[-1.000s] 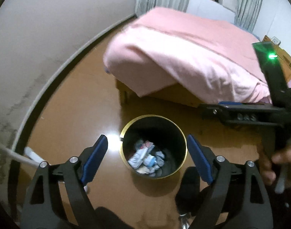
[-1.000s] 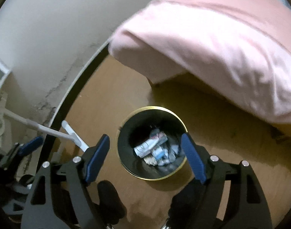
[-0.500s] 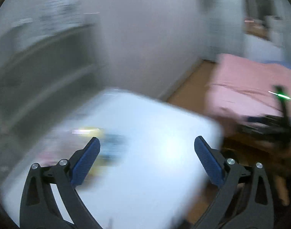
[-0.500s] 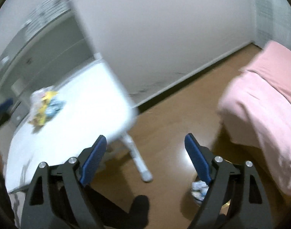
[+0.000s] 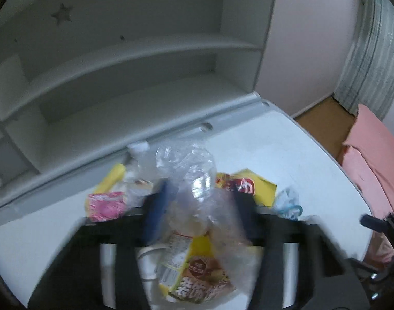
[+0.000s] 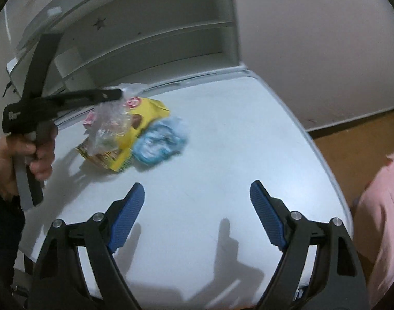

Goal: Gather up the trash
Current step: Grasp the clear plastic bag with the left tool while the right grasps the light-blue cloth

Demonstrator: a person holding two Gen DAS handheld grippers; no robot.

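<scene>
Desk: 1. Shelf unit: 1. Clear bag: 1. Yellow wrappers: at least 2. Pink packet: 1. Blue wad: 1. Grippers: 2.

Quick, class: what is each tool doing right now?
Left tool: closing around the clear plastic bag; grip cannot be told.
Right tool: open, holding nothing.

Crinkly clear plastic bag; smooth white desk.

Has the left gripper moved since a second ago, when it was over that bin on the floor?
Yes. The left gripper has swung up from the bin to the white desk, now around the clear plastic bag.
</scene>
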